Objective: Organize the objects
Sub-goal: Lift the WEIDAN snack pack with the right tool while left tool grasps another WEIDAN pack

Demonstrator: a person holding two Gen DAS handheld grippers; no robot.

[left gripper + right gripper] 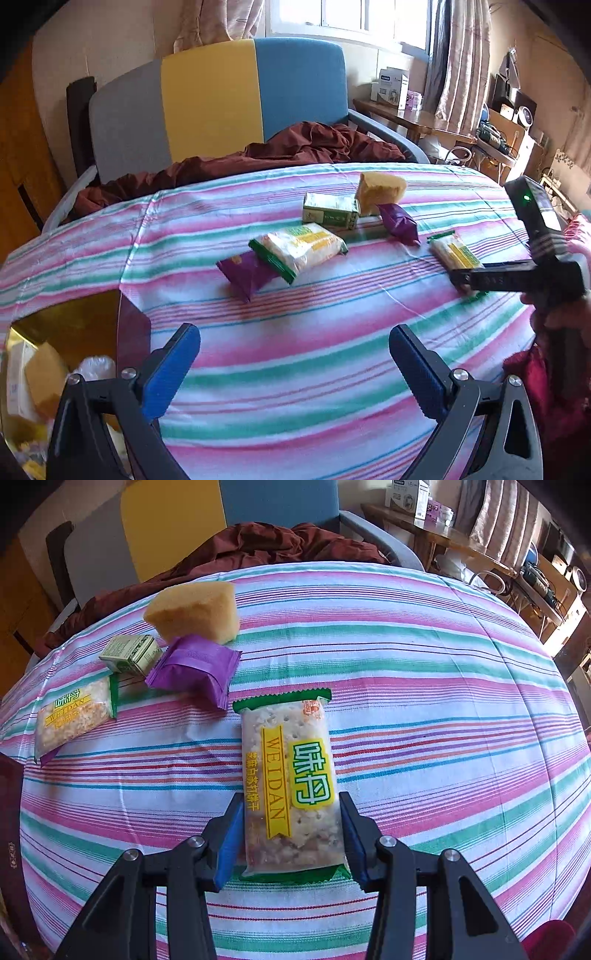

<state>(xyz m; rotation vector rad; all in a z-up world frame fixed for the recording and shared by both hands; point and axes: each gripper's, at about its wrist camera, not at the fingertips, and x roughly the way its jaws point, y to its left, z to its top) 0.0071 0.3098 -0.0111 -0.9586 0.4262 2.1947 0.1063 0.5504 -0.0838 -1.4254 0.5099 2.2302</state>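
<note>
The right tool (291, 834) pinches a cracker packet (290, 775) across its near end, midway along the near edge of the striped bed (443, 657). The packet looks light, its film slippery, the crackers brittle, so I'd grip the flat sides gently. The left tool (293, 365) hangs spread and empty

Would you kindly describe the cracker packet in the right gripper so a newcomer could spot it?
On the striped cloth, the green-edged cracker packet lies lengthwise between the right gripper's blue pads. Its twin lies ungripped at far left.
</note>
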